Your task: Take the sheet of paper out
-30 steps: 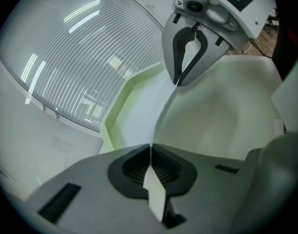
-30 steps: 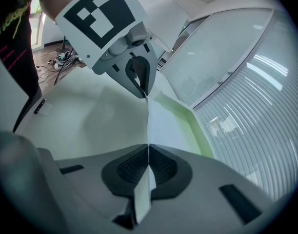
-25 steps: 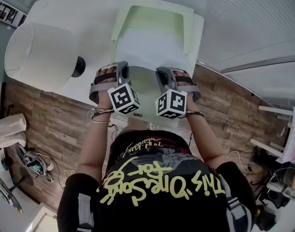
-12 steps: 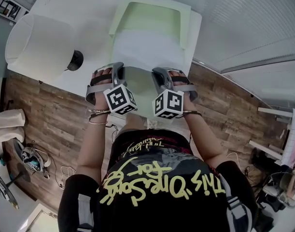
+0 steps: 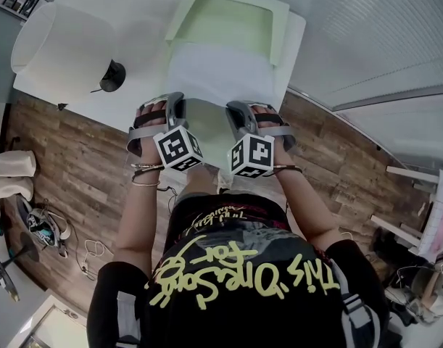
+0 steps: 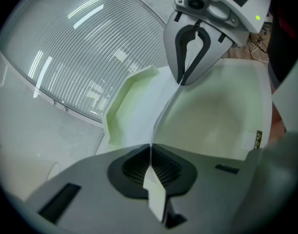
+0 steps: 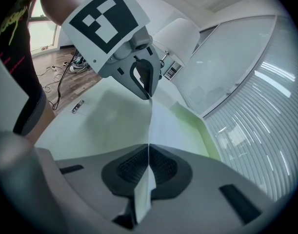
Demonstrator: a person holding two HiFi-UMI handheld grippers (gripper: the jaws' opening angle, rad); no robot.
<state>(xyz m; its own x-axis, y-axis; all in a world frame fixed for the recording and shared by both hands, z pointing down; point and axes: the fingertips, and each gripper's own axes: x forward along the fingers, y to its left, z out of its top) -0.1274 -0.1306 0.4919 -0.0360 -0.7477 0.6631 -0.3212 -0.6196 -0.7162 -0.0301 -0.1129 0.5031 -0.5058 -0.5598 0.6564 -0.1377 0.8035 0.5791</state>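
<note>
You are standing in what looks like an office or meeting room: a white table [image 5: 145,20] sits against partition walls of striped frosted glass [image 5: 373,27], with wood-plank flooring [image 5: 76,165] underfoot and loose cables [image 5: 90,251] trailing across the floor to your left.

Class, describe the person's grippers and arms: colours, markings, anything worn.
The left gripper and right gripper are grey with dark ribbed pads, each carrying a white cube of black markers. Bracelets circle both wrists; black short-sleeved T-shirt, yellow lettering.
</note>
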